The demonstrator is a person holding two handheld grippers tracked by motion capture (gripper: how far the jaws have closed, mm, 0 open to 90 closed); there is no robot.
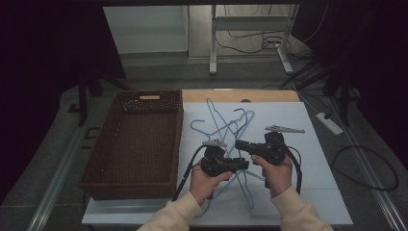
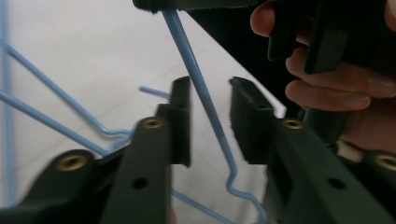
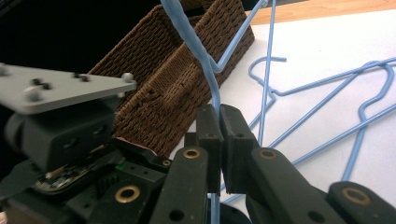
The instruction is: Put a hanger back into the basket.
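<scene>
The right gripper (image 3: 219, 116) has its jaws clamped on the wire of one thin blue wire coat hanger (image 3: 205, 65), held above the white worktop (image 1: 317, 144) just right of the brown woven wicker basket (image 1: 134, 144). The left gripper (image 2: 210, 116) has its jaws narrowed around a straight run of that hanger (image 2: 205, 102), though a gap still shows on each side. This looks like a two-handed pick from the tangled pile of hangers (image 1: 231, 125). Next, the left jaws need to pinch shut. The gripped wire runs steeply upward in the right gripper view; where the hook points, I cannot tell.
</scene>
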